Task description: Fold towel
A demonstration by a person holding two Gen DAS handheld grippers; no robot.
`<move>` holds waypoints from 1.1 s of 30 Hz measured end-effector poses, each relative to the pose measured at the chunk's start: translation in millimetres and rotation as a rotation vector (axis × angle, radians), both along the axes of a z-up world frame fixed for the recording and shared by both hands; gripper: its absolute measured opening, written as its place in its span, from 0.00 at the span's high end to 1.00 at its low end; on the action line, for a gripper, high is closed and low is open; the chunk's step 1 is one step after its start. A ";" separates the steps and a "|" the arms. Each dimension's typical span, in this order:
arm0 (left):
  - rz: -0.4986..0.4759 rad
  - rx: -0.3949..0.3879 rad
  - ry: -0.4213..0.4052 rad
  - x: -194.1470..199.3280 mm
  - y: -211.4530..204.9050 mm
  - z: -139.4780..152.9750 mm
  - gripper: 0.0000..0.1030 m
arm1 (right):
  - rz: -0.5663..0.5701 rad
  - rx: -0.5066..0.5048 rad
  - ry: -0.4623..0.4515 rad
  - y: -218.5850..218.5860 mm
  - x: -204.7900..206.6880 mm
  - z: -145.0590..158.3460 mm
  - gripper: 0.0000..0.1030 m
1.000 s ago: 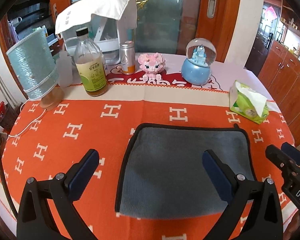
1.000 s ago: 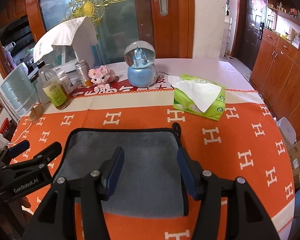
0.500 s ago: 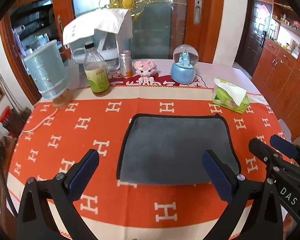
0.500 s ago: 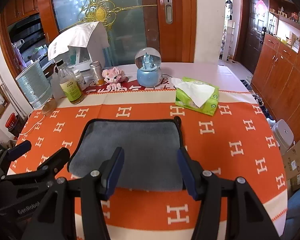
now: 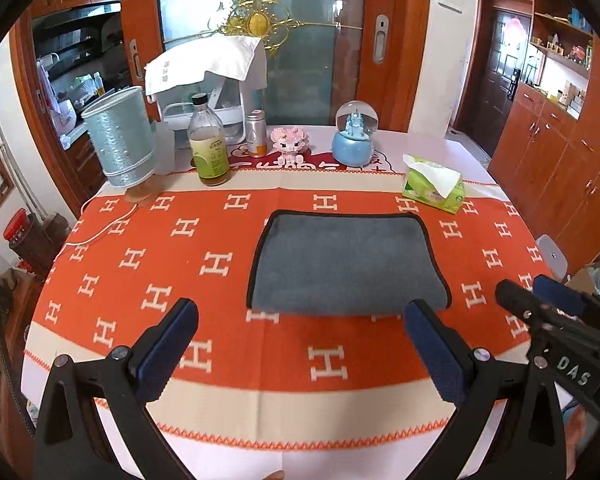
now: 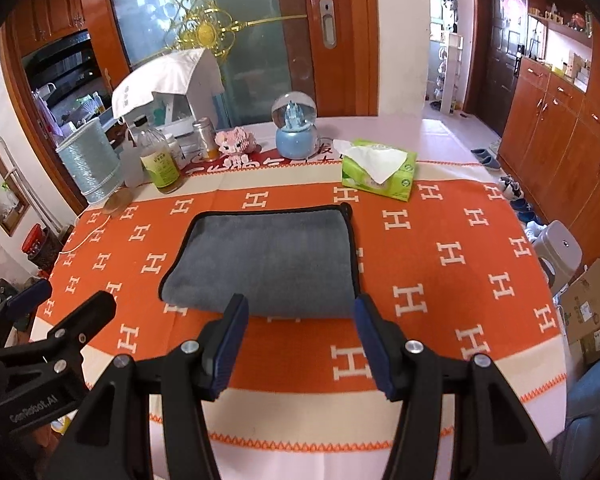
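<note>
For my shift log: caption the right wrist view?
Open right gripper hovers short of the folded grey towel on the orange tablecloth.

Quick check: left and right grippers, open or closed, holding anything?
Left gripper: open, holding nothing.
Right gripper: open, holding nothing; towel lies on the table.

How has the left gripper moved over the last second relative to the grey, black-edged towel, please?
Yes. The left gripper has pulled back toward the person: its open fingers, earlier flanking the grey black-edged towel, now sit short of the towel's near edge, with orange H-patterned tablecloth showing between.
</note>
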State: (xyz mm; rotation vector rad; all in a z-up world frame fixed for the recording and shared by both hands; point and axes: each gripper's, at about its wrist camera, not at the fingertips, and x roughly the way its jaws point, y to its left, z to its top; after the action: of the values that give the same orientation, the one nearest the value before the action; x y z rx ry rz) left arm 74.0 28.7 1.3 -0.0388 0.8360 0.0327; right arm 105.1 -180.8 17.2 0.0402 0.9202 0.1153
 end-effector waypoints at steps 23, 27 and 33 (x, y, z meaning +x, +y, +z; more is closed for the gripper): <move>-0.001 -0.003 -0.023 -81.7 -2.6 13.4 0.01 | 0.092 -0.014 -0.029 15.3 -84.6 12.8 0.40; 0.003 0.015 -0.032 -88.8 -5.7 14.9 0.01 | 0.088 -0.007 -0.027 12.9 -92.0 11.0 0.40; -0.015 -0.001 0.006 -93.2 -10.9 9.1 0.01 | 0.084 -0.003 -0.010 10.2 -98.1 6.8 0.40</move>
State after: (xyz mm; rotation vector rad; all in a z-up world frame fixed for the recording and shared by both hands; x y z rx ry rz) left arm -19.2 17.8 10.4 -0.0337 0.8426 0.0181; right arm 7.0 -170.6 24.0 -0.0021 0.9119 0.1914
